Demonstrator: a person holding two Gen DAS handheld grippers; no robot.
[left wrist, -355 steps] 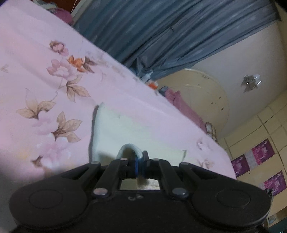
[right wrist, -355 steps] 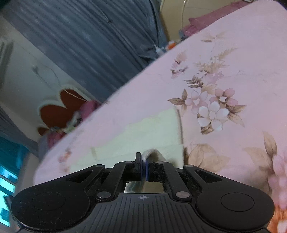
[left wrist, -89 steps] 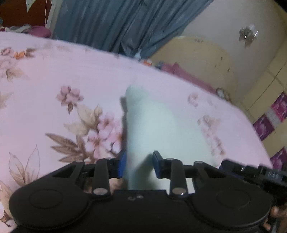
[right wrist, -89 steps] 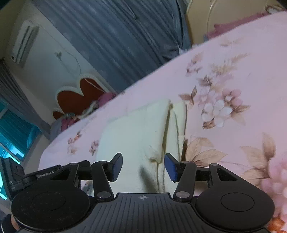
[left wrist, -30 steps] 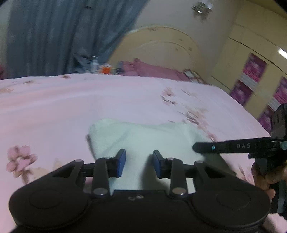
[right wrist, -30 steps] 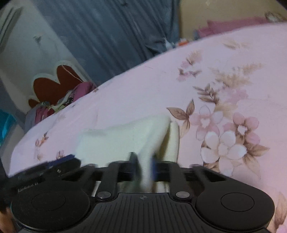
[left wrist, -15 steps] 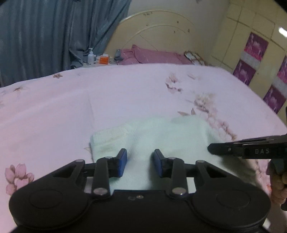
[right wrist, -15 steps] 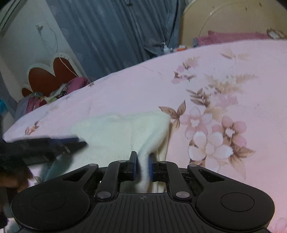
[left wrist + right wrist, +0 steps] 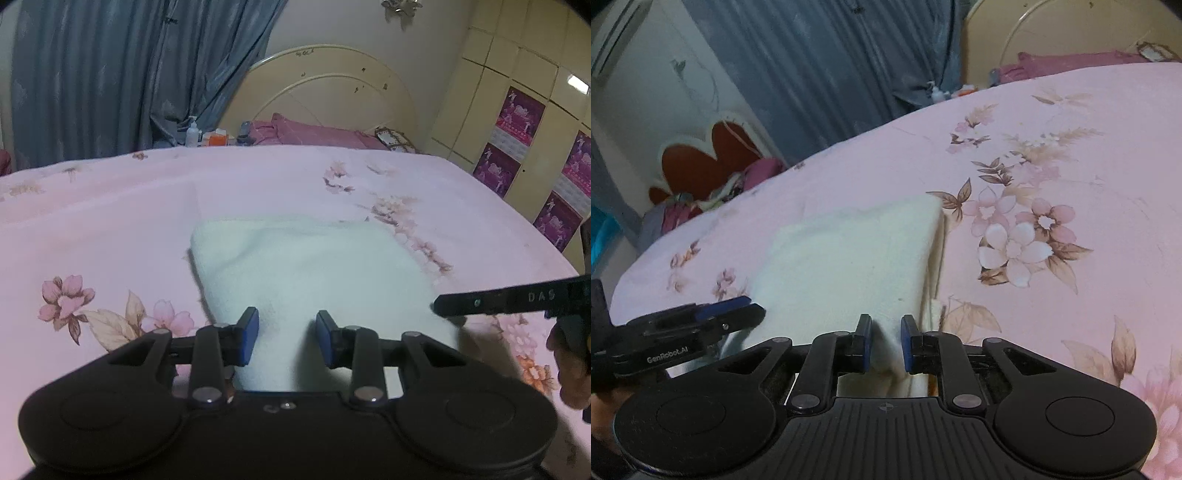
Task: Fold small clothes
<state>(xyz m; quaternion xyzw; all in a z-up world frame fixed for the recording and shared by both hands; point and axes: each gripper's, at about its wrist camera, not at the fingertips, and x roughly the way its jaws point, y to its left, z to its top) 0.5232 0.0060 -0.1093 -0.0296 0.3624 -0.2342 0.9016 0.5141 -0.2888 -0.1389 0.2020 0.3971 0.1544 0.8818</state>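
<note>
A pale cream folded cloth (image 9: 314,273) lies flat on the pink floral bedsheet (image 9: 110,221). My left gripper (image 9: 287,334) is open above the cloth's near edge, holding nothing. In the right wrist view the same cloth (image 9: 857,251) lies folded, with a layered edge on its right side. My right gripper (image 9: 884,343) is open over the cloth's near edge, jaws a small gap apart with cloth showing between them. The right gripper's finger also shows at the right of the left wrist view (image 9: 517,297). The left gripper shows at the left of the right wrist view (image 9: 701,317).
A cream headboard (image 9: 325,99) and a purple pillow (image 9: 314,133) are at the bed's far end. Blue curtains (image 9: 110,74) hang behind. Bottles (image 9: 192,134) stand by the curtain. Wardrobe doors with purple posters (image 9: 517,118) are at right. A heart-shaped chair (image 9: 709,158) with clothes stands at left.
My right gripper, shut on the cloth's edge half a second ago, has opened and let it go. The cloth now lies flat. The left gripper stayed open and shifted slightly.
</note>
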